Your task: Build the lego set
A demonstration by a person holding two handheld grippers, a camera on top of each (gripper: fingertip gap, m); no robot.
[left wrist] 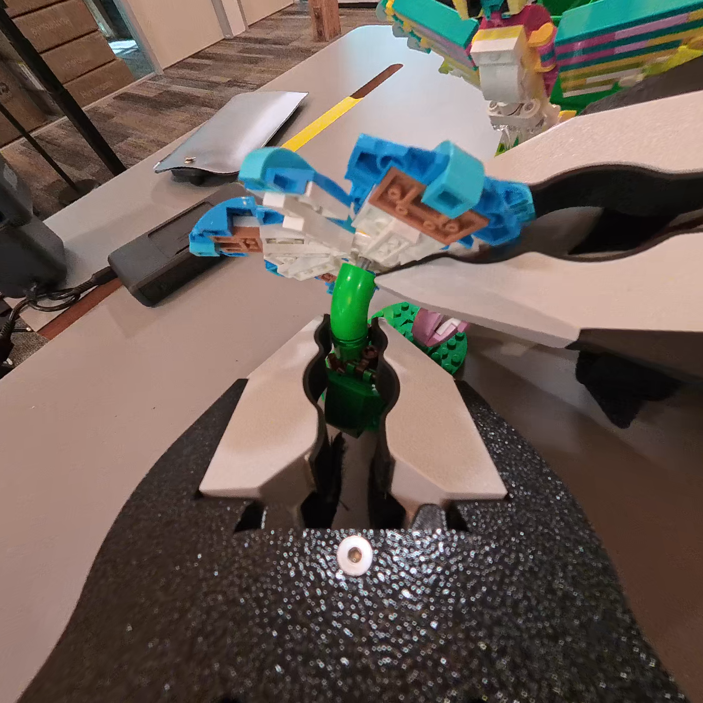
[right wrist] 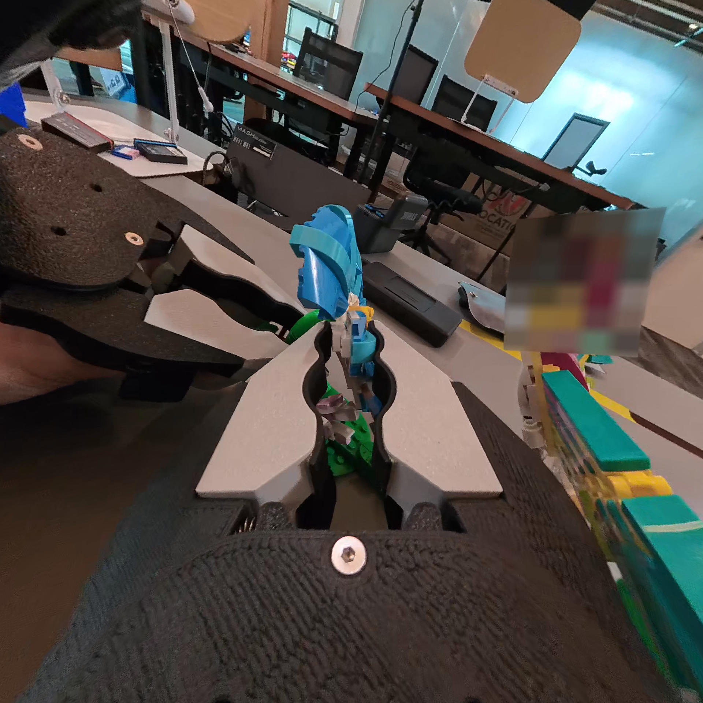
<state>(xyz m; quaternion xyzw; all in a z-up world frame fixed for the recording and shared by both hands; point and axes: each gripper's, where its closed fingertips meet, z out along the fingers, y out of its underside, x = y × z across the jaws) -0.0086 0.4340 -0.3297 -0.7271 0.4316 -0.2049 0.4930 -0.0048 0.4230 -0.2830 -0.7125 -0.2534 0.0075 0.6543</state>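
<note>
A brick-built flower has a blue and white head (left wrist: 361, 213) on a bent green stem (left wrist: 348, 300). My left gripper (left wrist: 350, 323) is shut on the stem's lower part, where small brown pieces show. My right gripper (left wrist: 433, 224) reaches in from the right and is shut on the head's right side. In the right wrist view my right gripper (right wrist: 350, 331) pinches the blue and white petals (right wrist: 331, 266), and the left gripper (right wrist: 293, 327) holds the stem (right wrist: 304, 323) from the left. A green plate with a purple piece (left wrist: 449, 350) lies just behind it on the table.
A large teal, yellow and pink brick model (left wrist: 608, 57) stands at the right, close to the right gripper (right wrist: 593, 430). A black box (left wrist: 163, 262), a silver pouch (left wrist: 243, 129) and a yellow strip (left wrist: 323, 121) lie on the grey table (left wrist: 152, 380). Spacing between my two grippers at the tips: around 5 centimeters.
</note>
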